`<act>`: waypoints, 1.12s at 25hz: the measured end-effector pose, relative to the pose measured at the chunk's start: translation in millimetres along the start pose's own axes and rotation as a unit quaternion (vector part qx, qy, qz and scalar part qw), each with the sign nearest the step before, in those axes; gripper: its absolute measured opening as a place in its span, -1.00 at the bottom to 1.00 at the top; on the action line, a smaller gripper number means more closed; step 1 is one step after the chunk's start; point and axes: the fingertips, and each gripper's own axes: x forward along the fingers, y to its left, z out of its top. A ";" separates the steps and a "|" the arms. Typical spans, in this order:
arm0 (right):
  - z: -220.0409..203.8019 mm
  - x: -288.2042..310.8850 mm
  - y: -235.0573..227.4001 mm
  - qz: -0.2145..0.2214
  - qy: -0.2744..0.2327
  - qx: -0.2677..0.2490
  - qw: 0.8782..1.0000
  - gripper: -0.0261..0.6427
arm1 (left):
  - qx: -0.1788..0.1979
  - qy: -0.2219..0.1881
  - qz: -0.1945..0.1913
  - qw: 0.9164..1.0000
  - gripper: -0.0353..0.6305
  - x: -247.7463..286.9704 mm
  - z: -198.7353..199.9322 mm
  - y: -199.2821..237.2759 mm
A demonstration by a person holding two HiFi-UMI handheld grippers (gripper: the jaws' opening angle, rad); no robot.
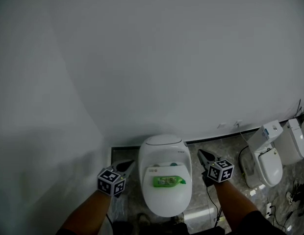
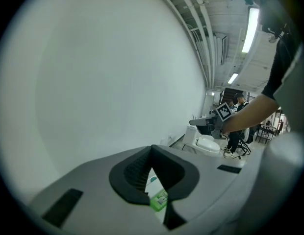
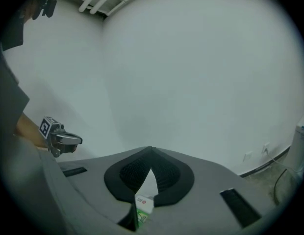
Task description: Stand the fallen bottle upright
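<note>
Green and small, the bottle (image 1: 167,181) lies on its side on the shut lid of a white toilet (image 1: 164,205). Its thin end points to the right in the head view. It is near the middle of the lid, and nothing touches it.

The left gripper (image 1: 130,164) hangs just beside the toilet on its left side. Its two black jaws are pressed together at the tips and there is nothing in them. In the left gripper view a bit of the green bottle peeks through the small gap behind the tips, but the bottle is farther off, on the lid, not in the jaws.

The right gripper (image 1: 201,153) hangs just beside the toilet on its right side. Its jaws are pressed together too, and they have hold of nothing. The right gripper view also shows a bit of the bottle past the jaws, down low.

Both grippers point toward the big pale wall (image 1: 142,58) behind the toilet. Each one has a cube with black and white squares on it, and a bare arm reaches out behind each cube.

Two more white toilets (image 1: 269,163) stand well apart from this one, off to the right by the same wall. The floor (image 1: 225,148) there is grey and looks like stone.
</note>
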 end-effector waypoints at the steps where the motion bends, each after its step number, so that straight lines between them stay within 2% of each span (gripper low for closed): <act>1: -16.1 9.9 -14.3 0.001 0.008 0.004 1.000 -0.92 | -0.002 0.008 0.004 1.000 -0.83 14.1 -10.3 3.2; 8: -127.5 84.0 -101.7 0.026 0.092 0.007 0.995 -0.81 | -0.020 0.086 0.006 0.996 -0.83 127.8 -84.3 19.3; 12: -188.8 125.4 -151.4 0.040 0.120 0.015 0.992 -0.72 | -0.030 0.108 -0.007 0.994 -0.83 210.7 -128.3 29.3; 16: -244.7 139.3 -168.8 0.050 0.154 0.025 0.986 -0.60 | -0.018 0.138 -0.043 0.989 -0.83 260.0 -167.3 17.5; 20: -309.3 145.0 -168.0 0.082 0.204 0.010 0.976 -0.43 | 0.011 0.167 -0.082 0.983 -0.82 299.0 -212.4 9.5; 22: -346.9 147.4 -164.6 0.103 0.232 0.002 0.967 -0.33 | 0.036 0.194 -0.120 0.973 -0.82 314.9 -243.5 2.1; 23: -367.6 147.8 -161.8 0.116 0.250 -0.004 0.961 -0.29 | 0.053 0.211 -0.143 0.965 -0.81 321.0 -260.4 -3.5; 26: -426.3 145.1 -153.0 0.159 0.303 -0.028 0.939 -0.12 | 0.130 0.264 -0.195 0.936 -0.30 333.0 -309.2 -15.6; 28: -450.7 143.4 -149.7 0.172 0.325 -0.041 0.929 -0.10 | 0.179 0.286 -0.211 0.917 -0.09 340.0 -333.5 -19.6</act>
